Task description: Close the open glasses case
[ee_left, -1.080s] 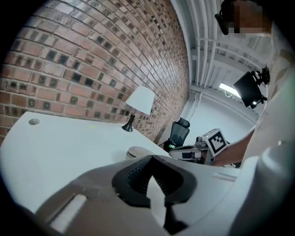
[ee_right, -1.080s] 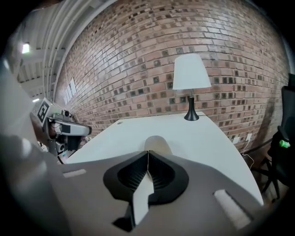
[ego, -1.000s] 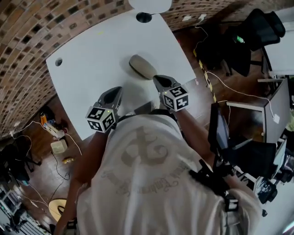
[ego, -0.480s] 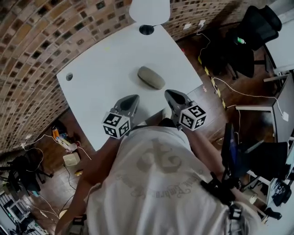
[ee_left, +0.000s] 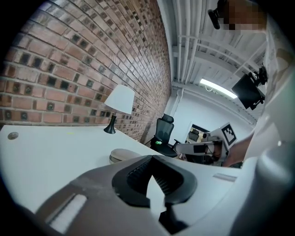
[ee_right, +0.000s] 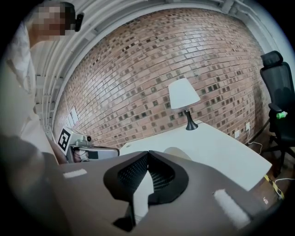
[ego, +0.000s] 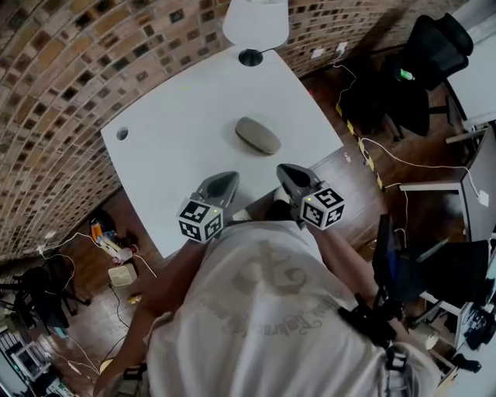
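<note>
where it lies shut, smooth oval case [ego: 258, 136]

Left gripper [ego: 230, 177], right gripper [ego: 284, 168] hover, jaws together.

glasses case [ego: 258, 136] | grey-beige oval, closed (lid down) | lying flat, middle of white table [ego: 170, 155]

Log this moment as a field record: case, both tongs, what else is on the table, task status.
glasses case: lying closed, lid down, mid-table
table: white, with a round hole near its left corner
lamp: white shade, dark base, at the far edge
left tongs: shut, empty, by the near table edge, apart from the case
right tongs: shut, empty, by the near table edge, apart from the case
contact with case: none
task status: the case looks already closed
</note>
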